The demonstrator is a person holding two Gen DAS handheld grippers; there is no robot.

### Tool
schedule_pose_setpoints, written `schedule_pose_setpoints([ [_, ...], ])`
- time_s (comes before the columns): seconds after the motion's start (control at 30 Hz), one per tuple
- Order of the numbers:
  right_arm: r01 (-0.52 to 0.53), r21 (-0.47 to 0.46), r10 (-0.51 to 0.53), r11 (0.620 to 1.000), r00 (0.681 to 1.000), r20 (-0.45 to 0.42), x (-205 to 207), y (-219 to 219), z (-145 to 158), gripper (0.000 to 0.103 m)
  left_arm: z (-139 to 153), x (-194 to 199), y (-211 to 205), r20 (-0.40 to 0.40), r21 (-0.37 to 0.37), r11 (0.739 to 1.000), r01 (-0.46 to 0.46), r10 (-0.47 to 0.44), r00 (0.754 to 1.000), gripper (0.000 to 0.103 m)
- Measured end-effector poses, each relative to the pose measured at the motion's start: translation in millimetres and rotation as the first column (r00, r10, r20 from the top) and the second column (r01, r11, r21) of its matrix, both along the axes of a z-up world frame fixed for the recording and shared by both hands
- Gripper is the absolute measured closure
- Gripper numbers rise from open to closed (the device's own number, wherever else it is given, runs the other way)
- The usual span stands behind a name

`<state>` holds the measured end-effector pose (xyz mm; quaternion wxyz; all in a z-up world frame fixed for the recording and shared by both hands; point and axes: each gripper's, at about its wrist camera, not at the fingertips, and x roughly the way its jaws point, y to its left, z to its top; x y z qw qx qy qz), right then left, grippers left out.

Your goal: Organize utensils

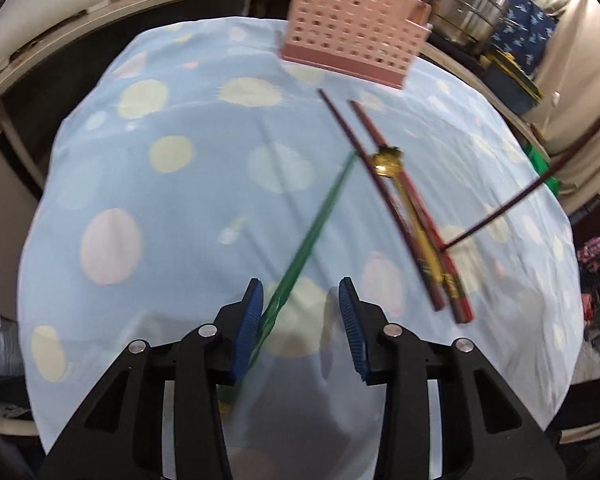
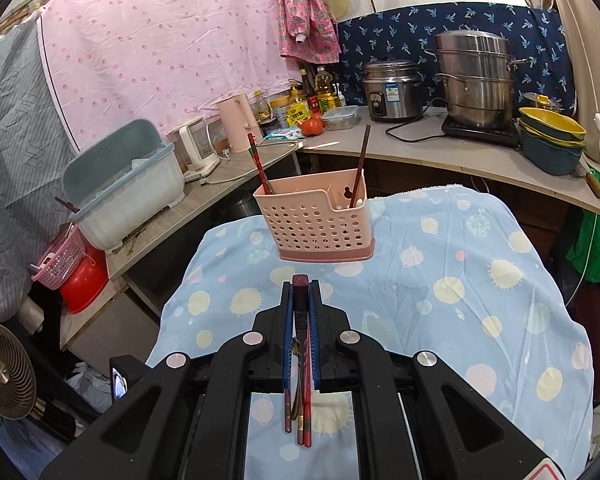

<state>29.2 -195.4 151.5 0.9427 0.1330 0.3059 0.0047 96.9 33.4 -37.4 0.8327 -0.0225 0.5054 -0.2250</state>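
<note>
Found the green chopstick (image 1: 320, 224) slanted across the dotted cloth of the desk (image 1: 180, 200), its near end between the jaws of the left tool (image 1: 300, 320), against one pad, not clamped, jaws apart. Saw the right tool (image 2: 300, 284) closed on a dark red chopstick (image 2: 300, 300). Noted red chopsticks (image 1: 454, 292) and a gold spoon (image 1: 386, 160) loose alongside, and the pink basket (image 2: 316, 220) beyond. Judged this the pick-up step; next, closing fully, lifting, carrying to the basket.

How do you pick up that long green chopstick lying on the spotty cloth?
Grip the green chopstick at its thick near end, from above, pads on its two long sides. It lies flat on the blue spotted cloth, and that end already sits between the left gripper's open pads.
</note>
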Motion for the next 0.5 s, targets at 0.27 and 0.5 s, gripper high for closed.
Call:
schedule_pose_setpoints([
  [0.27, -0.002, 0.013, 0.002, 1.0, 1.0, 0.005, -8, -5, -2, 0.096, 14, -27, 21, 0.041, 0.071, 0.997, -0.031, 0.028, 0.999, 0.064],
  [0.5, -0.006, 0.016, 0.006, 1.0, 1.0, 0.005, -13, -4, -3, 0.096, 3, -45, 40, 0.027, 0.113, 0.993, -0.035, 0.032, 0.999, 0.064],
])
